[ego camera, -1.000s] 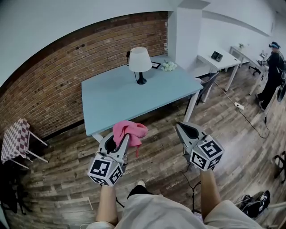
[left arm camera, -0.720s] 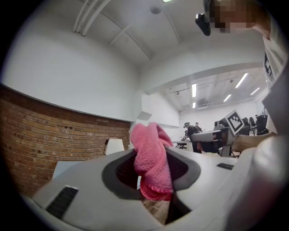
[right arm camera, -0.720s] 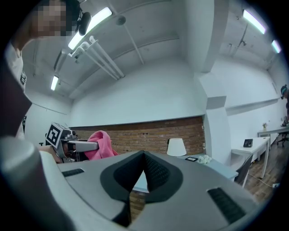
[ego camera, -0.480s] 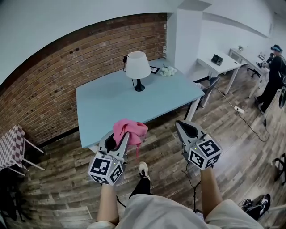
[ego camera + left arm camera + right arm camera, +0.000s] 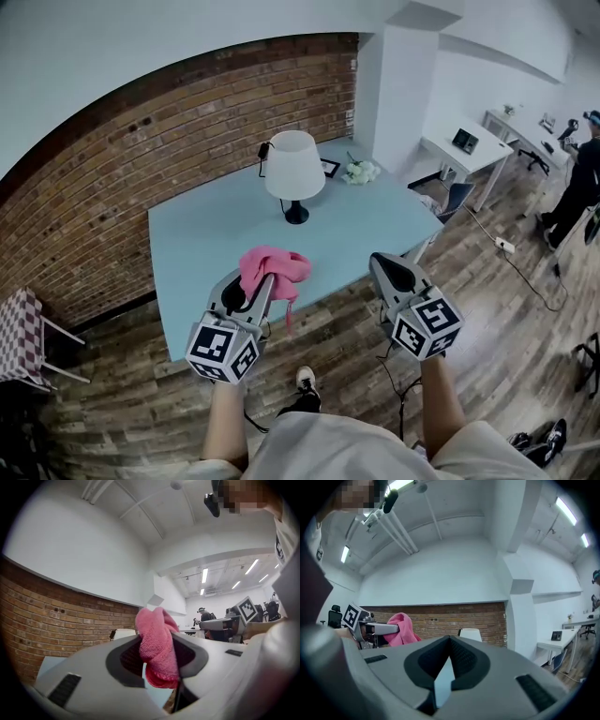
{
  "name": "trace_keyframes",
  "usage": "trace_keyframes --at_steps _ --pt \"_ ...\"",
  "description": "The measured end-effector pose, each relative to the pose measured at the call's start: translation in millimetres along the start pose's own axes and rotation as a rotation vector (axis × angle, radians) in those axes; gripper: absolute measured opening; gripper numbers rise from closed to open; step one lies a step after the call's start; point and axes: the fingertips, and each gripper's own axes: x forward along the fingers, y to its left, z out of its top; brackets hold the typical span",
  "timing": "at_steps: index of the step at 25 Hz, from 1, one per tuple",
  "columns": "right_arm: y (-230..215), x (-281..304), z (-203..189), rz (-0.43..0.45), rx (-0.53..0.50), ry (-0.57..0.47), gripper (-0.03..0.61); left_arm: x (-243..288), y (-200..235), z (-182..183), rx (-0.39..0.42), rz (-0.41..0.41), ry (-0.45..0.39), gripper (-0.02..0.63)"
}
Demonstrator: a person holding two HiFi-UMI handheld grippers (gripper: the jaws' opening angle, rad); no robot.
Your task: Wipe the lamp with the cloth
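The lamp (image 5: 294, 173) stands upright on the counter's (image 5: 197, 253) far side, ahead and slightly right of the left gripper (image 5: 265, 278), whose jaws clamp the cloth (image 5: 274, 265). The right gripper (image 5: 379, 263), jaws closed and empty, looks farther off.

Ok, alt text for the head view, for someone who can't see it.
Seen from above, the left gripper clamps a crumpled pink cloth before a pale blue table bearing a white-shaded lamp; the right gripper is shut, empty.

Lamp (image 5: 294, 167) on the table (image 5: 202, 248) near its far edge, frame (image 5: 328, 168) and flowers (image 5: 361, 172) right of it; cloth (image 5: 272, 266) over the near edge
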Motion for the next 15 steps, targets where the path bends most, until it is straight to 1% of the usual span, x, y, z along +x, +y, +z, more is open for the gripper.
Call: trace_keyframes --at_steps 7,11,15 --pt "-32.7 70.3 -2.4 -0.018 0.034 0.025 0.003 54.0 51.3 -7.7 -0.012 -0.014 0.016 0.146" --pt "-44.8 102.9 -10.9 -0.026 0.019 0.054 0.002 77.9 79.0 -17.2 -0.028 -0.015 0.027 0.146" --pt "-58.5 128.0 -26.5 -0.052 -0.006 0.108 0.000 99.2 99.0 -24.7 -0.043 -0.020 0.033 0.146"
